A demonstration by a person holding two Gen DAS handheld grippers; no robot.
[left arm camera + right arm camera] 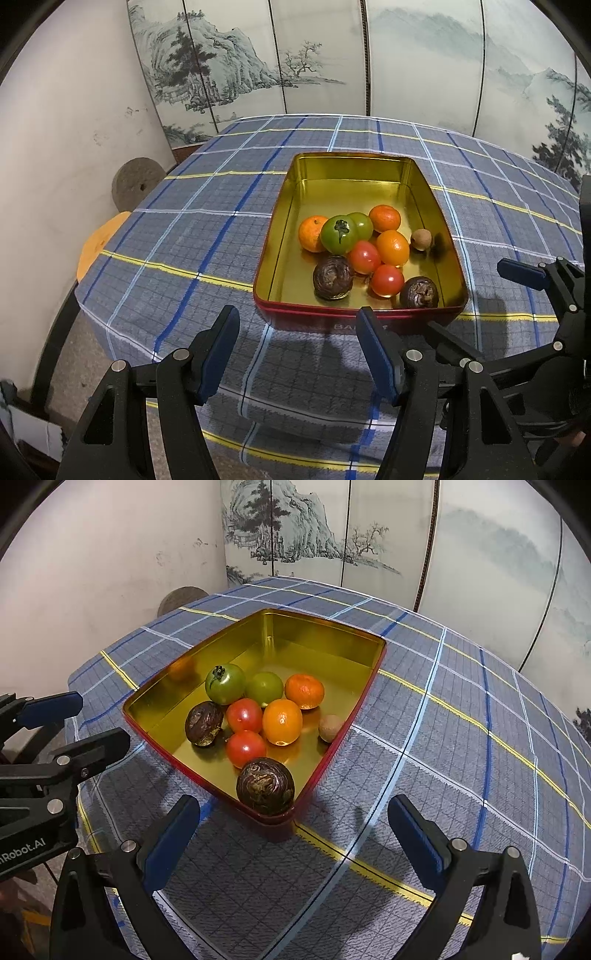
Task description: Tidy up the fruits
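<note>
**Fruit heaped in the near end of the tin, both grippers waiting short of it**

The tin (413, 173) was the landmark: a shallow rectangular box, gold and mirror-bright inside, red outside, lying on a blue checked tablecloth (207, 229) with its long axis running away from the person. All the fruit sat in the tin's near half, touching in a loose cluster; the far half was bare metal.

The left gripper (297, 347) hung ahead of the tin's near wall, off its near-left corner, jaws released and holding nothing. The right gripper (293, 834) stood at the near-right corner, jaws spread wider, also holding nothing. Both pointed steeply down at the cloth, so the fruit lay forward of and beyond either pair of jaws, over the tin's low wall.

The right gripper looked nearer to the fruit. A dark brown, wrinkled, dull-skinned round fruit (265, 785) lay in the tin's near-right corner, pressed against the wall just beyond the right jaws. A second dark fruit (204, 723) lay toward the tin's left wall. Between them sat two red tomatoes (245, 747), smooth and glossy. Behind those were two green tomatoes (225, 684), one with its stalk showing, and tangerines (282, 722) with pitted, shiny peel. A small tan, rough-skinned fruit (330, 728), perhaps a longan, lay apart against the tin's right wall.

Every piece was round with no clear long axis, so it would probably roll; the slick metal floor would not help.
</note>
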